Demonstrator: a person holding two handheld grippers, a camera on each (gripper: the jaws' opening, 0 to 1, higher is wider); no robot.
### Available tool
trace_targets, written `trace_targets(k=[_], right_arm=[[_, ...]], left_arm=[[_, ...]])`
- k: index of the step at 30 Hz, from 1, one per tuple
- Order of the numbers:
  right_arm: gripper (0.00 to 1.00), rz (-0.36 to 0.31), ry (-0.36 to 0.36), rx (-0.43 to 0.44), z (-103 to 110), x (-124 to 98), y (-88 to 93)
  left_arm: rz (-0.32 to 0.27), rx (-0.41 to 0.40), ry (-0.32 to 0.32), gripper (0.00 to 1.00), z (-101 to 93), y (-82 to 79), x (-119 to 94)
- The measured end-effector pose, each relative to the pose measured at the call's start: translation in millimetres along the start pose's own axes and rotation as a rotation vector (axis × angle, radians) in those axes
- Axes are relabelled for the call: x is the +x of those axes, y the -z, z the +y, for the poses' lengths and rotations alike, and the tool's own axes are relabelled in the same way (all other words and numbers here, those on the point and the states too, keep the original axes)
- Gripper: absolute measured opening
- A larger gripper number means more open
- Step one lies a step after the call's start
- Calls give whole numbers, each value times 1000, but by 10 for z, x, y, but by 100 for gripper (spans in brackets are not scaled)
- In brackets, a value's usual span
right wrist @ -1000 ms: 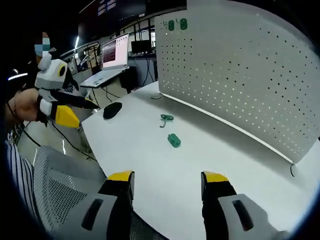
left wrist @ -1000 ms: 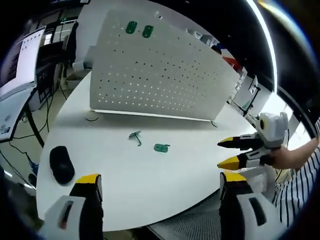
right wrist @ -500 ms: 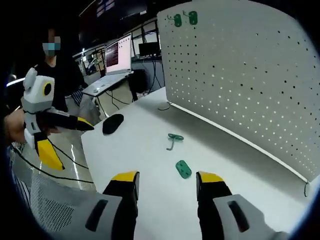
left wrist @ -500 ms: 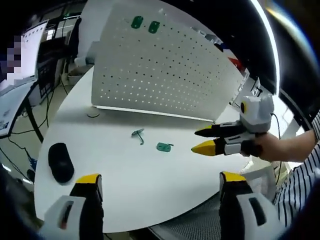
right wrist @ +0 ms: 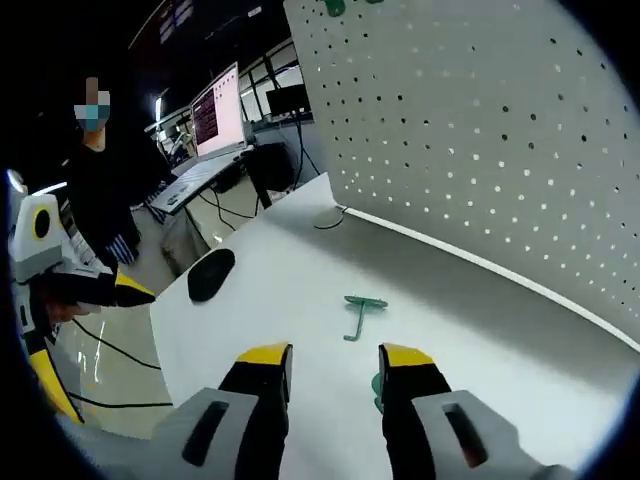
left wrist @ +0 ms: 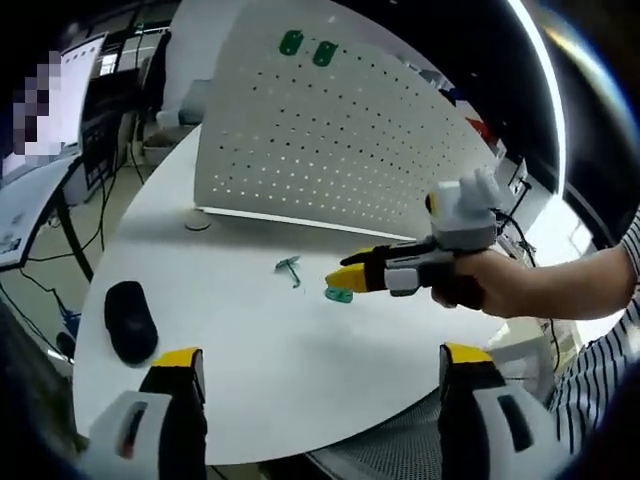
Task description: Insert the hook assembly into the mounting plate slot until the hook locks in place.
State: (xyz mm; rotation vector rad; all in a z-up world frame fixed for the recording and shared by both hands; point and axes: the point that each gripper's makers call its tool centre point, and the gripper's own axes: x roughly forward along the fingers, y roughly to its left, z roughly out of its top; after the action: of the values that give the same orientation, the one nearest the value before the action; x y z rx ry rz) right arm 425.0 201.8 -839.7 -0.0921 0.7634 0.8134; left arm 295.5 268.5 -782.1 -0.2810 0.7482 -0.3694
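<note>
A: Tongs first; right gripper [right wrist: 333, 365] is low over the white table [left wrist: 250, 350], jaws apart with a narrow gap, straddling the small green mounting plate [left wrist: 338, 294]; the plate peeks out beside the inner face of one yellow-tipped jaw in the right gripper view; contact not clear, not clamped as far as visible.

B: Left gripper [left wrist: 320, 375]?

A: Jaws wide apart, holding nothing, hanging back at the near edge of the table.

B: Hook?

A: Green hook assembly [right wrist: 360, 310] lies flat on the table just beyond the plate, apart from it, between the plate and the pegboard [left wrist: 330, 140].

B: Advice for the pick?

A: Judgement only; the plate is thin and flat, so the jaws should go right down to the tabletop and close on its edges squarely; otherwise it may skate on the smooth surface; leave the slot side free for the hook.

B: Materials?

A: Both parts look like glossy green plastic; hook is a slim stem with a crossbar; pegboard is white perforated sheet, standing upright, two more green pieces near its top; black mouse [left wrist: 130, 320] sits well off to the side.
</note>
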Motion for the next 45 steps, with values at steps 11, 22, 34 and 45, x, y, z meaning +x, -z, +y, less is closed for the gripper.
trace_targets(k=[11,22,34,45], right_arm=[[20,102,40,-19,-132,457,88],[15,141,51,-35,-199,623,134],[1,152,100,-190,-186,626,154],[0,147,119,-76,-245,615,154]], left_arm=[[-2,-58,-20,99,116,102,5],[-10,-85,-33,98,161,111,32],[-4,-95,-28,97,145,143,50],[-21,-100,-36,97,168,116,3]])
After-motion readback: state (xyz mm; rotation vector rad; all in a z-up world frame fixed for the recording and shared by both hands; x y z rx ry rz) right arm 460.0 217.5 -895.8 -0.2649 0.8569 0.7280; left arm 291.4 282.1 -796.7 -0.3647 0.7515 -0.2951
